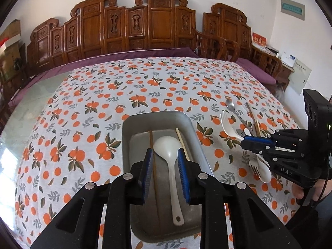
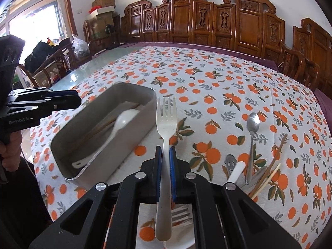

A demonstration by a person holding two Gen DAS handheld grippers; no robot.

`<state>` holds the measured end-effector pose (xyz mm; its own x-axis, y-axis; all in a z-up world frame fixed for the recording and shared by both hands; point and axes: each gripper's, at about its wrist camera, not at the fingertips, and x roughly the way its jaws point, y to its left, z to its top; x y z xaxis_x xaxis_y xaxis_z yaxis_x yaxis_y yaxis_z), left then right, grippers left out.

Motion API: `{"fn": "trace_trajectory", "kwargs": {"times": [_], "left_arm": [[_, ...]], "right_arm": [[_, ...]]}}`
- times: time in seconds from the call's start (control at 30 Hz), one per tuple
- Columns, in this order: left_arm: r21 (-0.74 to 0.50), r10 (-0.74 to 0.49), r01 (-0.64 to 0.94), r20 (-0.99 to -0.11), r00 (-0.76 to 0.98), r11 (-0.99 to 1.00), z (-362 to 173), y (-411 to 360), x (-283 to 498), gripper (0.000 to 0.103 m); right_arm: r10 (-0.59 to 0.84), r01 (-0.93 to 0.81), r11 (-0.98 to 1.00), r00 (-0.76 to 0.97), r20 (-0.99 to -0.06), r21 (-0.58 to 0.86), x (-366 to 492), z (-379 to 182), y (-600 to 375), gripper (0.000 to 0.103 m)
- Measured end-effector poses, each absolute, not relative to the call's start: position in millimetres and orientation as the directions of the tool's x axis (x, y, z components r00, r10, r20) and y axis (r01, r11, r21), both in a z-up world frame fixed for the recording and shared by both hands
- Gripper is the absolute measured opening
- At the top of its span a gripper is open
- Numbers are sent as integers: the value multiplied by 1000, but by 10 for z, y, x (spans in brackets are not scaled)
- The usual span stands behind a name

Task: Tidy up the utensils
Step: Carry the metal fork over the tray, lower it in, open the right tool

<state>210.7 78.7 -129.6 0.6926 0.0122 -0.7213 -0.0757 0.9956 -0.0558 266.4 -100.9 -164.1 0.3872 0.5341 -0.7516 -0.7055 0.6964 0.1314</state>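
A grey tray [image 1: 124, 137] sits on the orange-print tablecloth. A white ladle [image 1: 168, 143] and two chopsticks [image 1: 154, 176] lie in it. My left gripper [image 1: 165, 152] hovers above the tray with its jaws open. The ladle's handle shows in the gap below, untouched by the blue pads. In the right wrist view the left gripper [image 2: 62, 101] stands above the tray's [image 2: 134, 86] left side. My right gripper [image 2: 165, 148] is shut on a white fork [image 2: 166, 120], tines pointing away, just right of the tray. The left wrist view shows it [image 1: 243, 141] holding that fork [image 1: 225, 120].
Loose utensils lie right of the tray: a metal spoon [image 2: 253, 122], chopsticks [image 2: 274, 166], a white-handled piece [image 2: 236, 172], and another fork [image 2: 180, 213] under my right gripper. Carved wooden chairs [image 1: 157, 20] line the table's far edge. A hand [image 2: 10, 151] grips the left tool.
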Motion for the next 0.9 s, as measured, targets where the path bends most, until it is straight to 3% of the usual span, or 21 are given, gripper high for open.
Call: {"fn": "trace_trajectory", "kwargs": {"times": [0.5,0.9], "left_arm": [[-78,33,-118,-682,730,990,-1128,1169,1957,28],[-105,60,-176,-674,736,979,-1070,1534,1825,29]], "right_arm": [[561,-686,707,394,-728,172,2538,-1327,-615,9],[590,-671,696,334,-735,254,2492,-1395,51,9]]}}
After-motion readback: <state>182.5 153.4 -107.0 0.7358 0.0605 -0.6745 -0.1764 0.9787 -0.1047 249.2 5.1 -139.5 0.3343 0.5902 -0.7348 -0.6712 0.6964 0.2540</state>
